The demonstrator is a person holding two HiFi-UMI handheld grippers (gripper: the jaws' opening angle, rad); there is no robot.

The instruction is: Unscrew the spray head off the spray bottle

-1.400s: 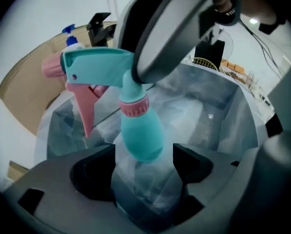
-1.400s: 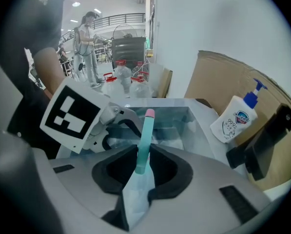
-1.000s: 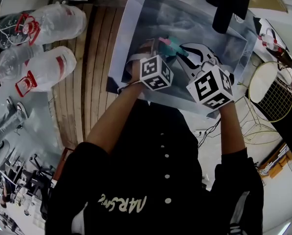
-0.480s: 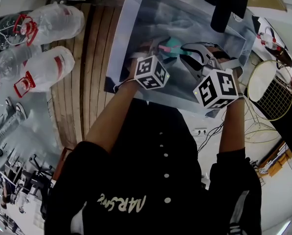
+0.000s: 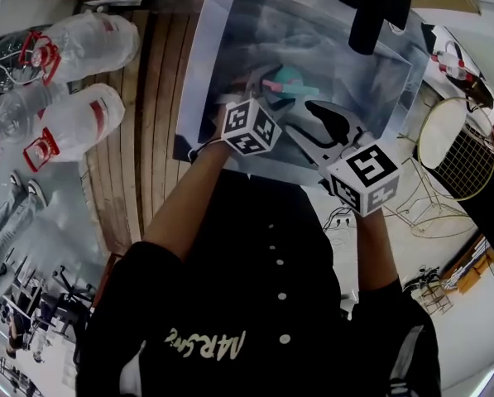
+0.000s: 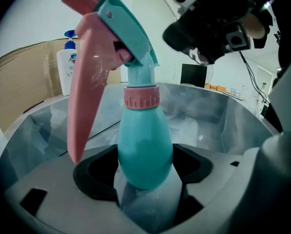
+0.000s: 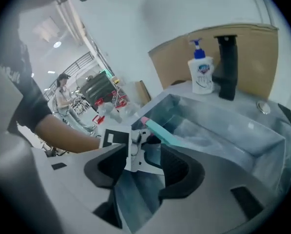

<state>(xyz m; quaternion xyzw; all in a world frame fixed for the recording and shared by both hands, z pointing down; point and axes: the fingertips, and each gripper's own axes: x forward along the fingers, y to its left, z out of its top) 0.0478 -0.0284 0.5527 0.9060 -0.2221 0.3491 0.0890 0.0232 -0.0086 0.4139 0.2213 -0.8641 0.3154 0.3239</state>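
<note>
**Regripping between turns over the sink [image 5: 379,81].**
The left gripper [image 6: 145,169] clamps its fingers on the spray bottle [image 6: 145,150] inside the sink. The right gripper [image 7: 143,172], fingers just spread wide, holds nothing. Next, probably: re-close on the still-seated spray head [image 6: 118,38] and twist again.

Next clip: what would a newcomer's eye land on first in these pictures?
The teal spray bottle, topped by a pink-and-teal spray head, fills the left gripper view. The left gripper clamps its belly inside a steel sink. The right gripper, at the head view's right, has backed off the bottle; its jaws have just been opening, and nothing is gripped between them.
</note>
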